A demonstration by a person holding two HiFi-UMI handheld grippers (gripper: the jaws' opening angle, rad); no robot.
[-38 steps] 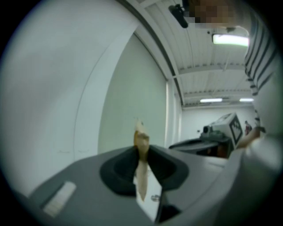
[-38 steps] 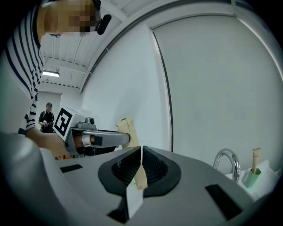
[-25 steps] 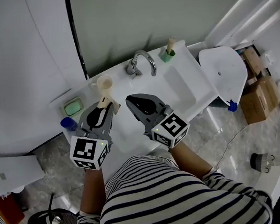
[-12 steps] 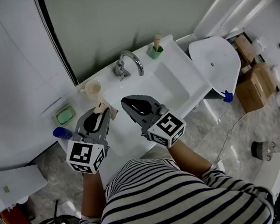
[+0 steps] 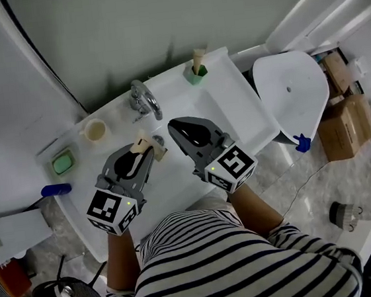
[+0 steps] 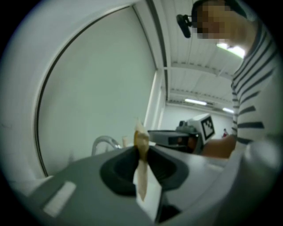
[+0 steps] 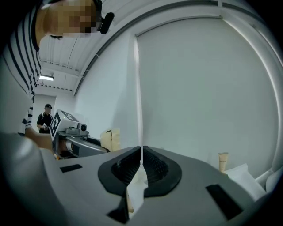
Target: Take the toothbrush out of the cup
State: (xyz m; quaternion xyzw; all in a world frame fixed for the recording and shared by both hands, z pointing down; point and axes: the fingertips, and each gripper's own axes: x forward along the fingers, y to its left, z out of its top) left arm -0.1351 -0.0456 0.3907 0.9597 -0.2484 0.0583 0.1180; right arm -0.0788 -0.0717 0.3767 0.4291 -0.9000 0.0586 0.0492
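1. Left gripper (image 5: 147,150): jaws part-way closed, pads pressing on a slim beige toothbrush (image 5: 140,145). In the left gripper view, seen gripped (image 6: 141,155) near mid-length, with the toothbrush (image 6: 141,140) standing upright and its upper end well above the fingertips. Judged a pinch suited to a straight lift out of a narrow opening.
2. Cup (image 5: 95,130): standing on the counter ahead of the left fingertips and off to their outer side, well apart from them. No contact with the toothbrush. Seen from above, nothing visible inside. Removal judged done.
3. Right gripper (image 5: 176,128): jaws fully together, nothing between the pads. Confirmed in the right gripper view (image 7: 141,155), where the ribbed pads meet along one seam. Held level beside the left fingertips, over the sink (image 5: 231,109). Judged idle, parked clear of the working side.
4. Tap (image 5: 143,99): just ahead of both sets of fingertips, between them. Keep the toothbrush end clear of the spout.
5. Green holder (image 5: 196,75) with a beige stick: far ahead of the right fingertips, at the back rim. Not touched.
6. Next step, as a judgement: pick a set-down spot on bare counter near the left fingertips, then open the jaws.
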